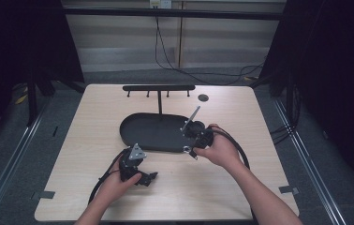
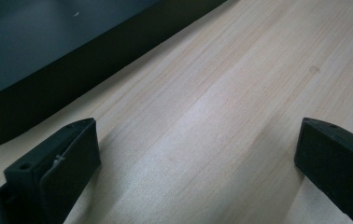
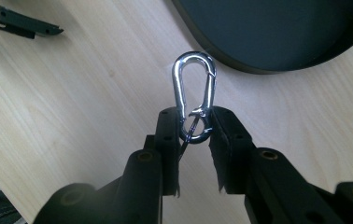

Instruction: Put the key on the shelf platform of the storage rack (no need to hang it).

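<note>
Your right tool (image 3: 195, 123) is clamping the lower end of the carabiner (image 3: 194, 93), just beside the black tray (image 1: 133, 133). Your left tool (image 2: 198, 158) is resting spread and empty over the surface (image 2: 240, 84). Likely heading for the hook rack (image 1: 158, 87): keep the clamp firm, with the gate facing outward.

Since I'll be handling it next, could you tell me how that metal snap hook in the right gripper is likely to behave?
The snap hook looks like rigid polished metal, so probably stiff and slippery. The right gripper pinches only its narrow end, so it may pivot. It is probably light.

One carabiner (image 3: 194, 95), one black tray (image 1: 147, 131), one hook rack (image 1: 158, 88)
</note>
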Motion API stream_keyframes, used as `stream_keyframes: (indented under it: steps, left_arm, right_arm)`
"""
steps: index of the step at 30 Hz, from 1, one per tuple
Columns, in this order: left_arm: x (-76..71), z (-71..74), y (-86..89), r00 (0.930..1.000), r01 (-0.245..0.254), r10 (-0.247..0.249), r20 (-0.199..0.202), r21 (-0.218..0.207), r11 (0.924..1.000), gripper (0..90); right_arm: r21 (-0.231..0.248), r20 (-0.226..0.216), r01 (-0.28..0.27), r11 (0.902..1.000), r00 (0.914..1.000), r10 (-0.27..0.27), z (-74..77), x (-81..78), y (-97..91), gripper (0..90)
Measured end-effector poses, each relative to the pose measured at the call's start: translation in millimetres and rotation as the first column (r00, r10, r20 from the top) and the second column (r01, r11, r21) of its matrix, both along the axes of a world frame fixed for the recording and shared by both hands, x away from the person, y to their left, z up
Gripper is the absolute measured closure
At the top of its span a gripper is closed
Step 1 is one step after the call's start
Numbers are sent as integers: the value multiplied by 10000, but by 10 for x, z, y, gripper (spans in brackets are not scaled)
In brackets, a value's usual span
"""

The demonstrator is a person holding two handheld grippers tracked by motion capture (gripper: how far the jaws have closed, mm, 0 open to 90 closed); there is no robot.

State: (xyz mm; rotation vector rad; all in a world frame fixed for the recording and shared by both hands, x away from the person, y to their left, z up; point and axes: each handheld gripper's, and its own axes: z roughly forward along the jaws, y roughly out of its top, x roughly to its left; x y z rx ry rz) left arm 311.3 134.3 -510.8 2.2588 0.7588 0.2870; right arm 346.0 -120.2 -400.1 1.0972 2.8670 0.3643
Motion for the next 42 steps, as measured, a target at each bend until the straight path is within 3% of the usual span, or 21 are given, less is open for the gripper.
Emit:
stream_keyframes:
  steps: [42]
  left_arm:
    - [-6, 2, -25, 10000, 69, -69, -49, 3, 10000, 0]
  right_arm:
    - [-71, 386, 315, 9995, 9988, -312, 173, 325, 127, 735]
